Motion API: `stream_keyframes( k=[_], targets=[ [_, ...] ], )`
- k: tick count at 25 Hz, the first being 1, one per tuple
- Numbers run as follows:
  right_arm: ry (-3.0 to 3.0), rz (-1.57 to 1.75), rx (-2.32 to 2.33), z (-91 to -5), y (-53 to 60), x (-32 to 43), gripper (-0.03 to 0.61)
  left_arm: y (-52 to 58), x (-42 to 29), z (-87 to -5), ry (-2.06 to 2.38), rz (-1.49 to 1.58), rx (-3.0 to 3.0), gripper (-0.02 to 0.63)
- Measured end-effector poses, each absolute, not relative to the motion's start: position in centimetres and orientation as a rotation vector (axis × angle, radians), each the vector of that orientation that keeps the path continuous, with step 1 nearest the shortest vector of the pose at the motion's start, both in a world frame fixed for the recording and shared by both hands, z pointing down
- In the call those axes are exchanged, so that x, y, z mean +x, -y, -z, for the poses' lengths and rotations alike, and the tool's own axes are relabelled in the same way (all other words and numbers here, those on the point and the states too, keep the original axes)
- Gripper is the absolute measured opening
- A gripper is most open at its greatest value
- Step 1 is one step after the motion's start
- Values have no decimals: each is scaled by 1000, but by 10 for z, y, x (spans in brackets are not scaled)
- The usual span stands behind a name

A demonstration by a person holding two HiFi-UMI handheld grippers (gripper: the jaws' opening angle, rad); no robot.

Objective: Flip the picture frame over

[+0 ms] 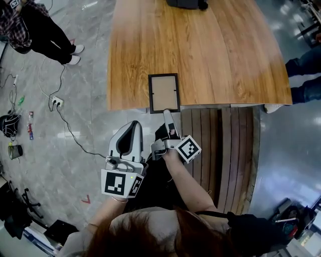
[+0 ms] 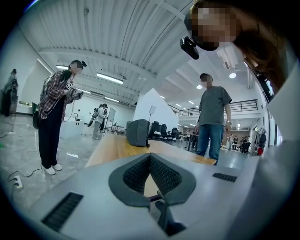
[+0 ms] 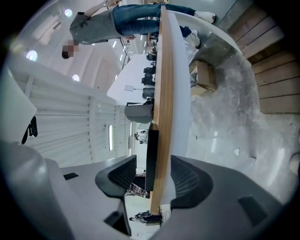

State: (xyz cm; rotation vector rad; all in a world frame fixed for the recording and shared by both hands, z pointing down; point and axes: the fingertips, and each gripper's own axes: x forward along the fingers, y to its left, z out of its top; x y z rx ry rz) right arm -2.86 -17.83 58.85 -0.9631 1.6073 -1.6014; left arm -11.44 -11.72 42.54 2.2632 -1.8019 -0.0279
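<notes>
Room: we see a large hall with a glossy grey floor [image 1: 75,135] and white walls.
Bench: long, with a light wood-grain top [image 1: 210,50] that is mostly bare.
Far end of bench: 1 dark bag [image 1: 186,4] sits there, well apart from everything else.
Below the bench: dark plank decking [image 1: 220,145] runs along its near side.
Floor clutter: a power strip [image 1: 55,102] with trailing cables lies to the left.
People: 1 person in a plaid shirt [image 1: 27,25] stands at the left, and jeans-clad legs [image 1: 303,75] show at the right.
Picture frame: the picture frame [image 1: 164,93] lies flat at the bench's near edge, with a black rim and a tan panel facing up.
Right claw: the right claw [image 3: 153,161] is rolled onto its side with its jaws apart. The bench edge and the frame's edge stand between them, and the pads press on neither.
Left claw: the left claw [image 2: 150,157] has its jaws together at the tips with nothing between them. It is held off the bench, beside the right one.
Head view only: we get the frame's whole outline from above.
Left gripper view only: we see the ribbed ceiling, the strip lights and a standing person in a grey T-shirt [image 2: 213,108].
Right gripper view only: we see the frame edge-on, a thin dark slab against the bench top.
</notes>
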Motion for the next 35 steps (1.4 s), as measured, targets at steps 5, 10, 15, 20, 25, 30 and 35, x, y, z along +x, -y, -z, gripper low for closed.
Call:
stream_keyframes(
  k=[5, 10, 15, 20, 25, 30, 35],
  targets=[
    [-1586, 1615, -966, -596, 186, -39, 212, 120, -115, -429, 1788, 13, 2274, 6],
    [-1559, 1613, -976, -599, 190, -39, 212, 118, -115, -428, 1776, 6, 2286, 6],
    [-1455, 1618, -970, -599, 191, -34, 209, 117, -111, -431, 1757, -1, 2294, 6],
    [-1459, 1586, -968, -593, 191, -33, 139, 121, -111, -432, 1748, 1, 2294, 6],
    [-1460, 1560, -979, -588, 190, -33, 86, 119, -110, -430, 1742, -1, 2297, 6],
    [-1434, 1565, -996, -589, 188, -29, 85, 117, -109, -428, 1747, -1, 2303, 6],
    [-1408, 1566, -1013, -581, 181, -24, 84, 116, -111, -422, 1753, 8, 2309, 6]
  ],
)
